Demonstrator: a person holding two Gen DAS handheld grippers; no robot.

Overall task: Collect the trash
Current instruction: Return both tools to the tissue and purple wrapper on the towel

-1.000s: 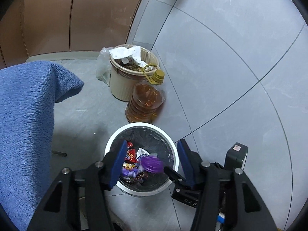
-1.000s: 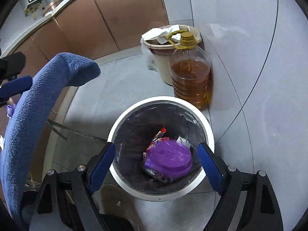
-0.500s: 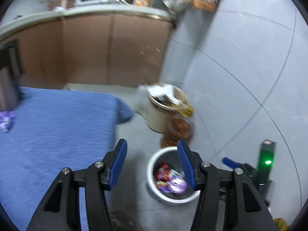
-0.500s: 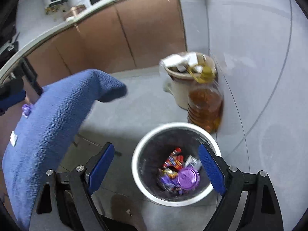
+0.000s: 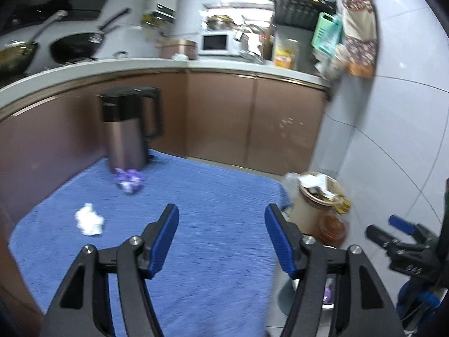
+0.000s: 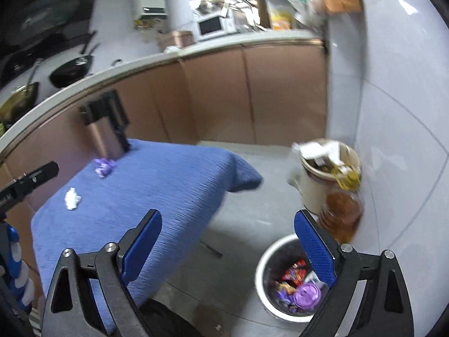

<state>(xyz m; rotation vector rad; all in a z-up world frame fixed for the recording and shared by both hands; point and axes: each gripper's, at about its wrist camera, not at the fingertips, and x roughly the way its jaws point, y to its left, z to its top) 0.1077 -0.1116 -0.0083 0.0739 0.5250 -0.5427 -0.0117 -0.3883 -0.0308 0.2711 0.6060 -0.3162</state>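
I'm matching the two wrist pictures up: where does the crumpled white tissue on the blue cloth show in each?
Left wrist view: crumpled white tissue lies left of centre on the blue cloth.
Right wrist view: crumpled white tissue sits far left, near the cloth's left edge.
Shared landmark: the purple wrapper beyond it, in front of the brown kettle.

Both views motion-blurred. Left wrist view: white bin mostly hidden behind right finger of left gripper and table edge; contents unreadable bar a purple bit. Oil bottle beyond that finger, lower half cut by it. Purple wrapper and white crumpled paper, ahead-left of claw, too smeared for detail. Right wrist view: right gripper finger covers bin's right rim; kettle far ahead-left, blurred.
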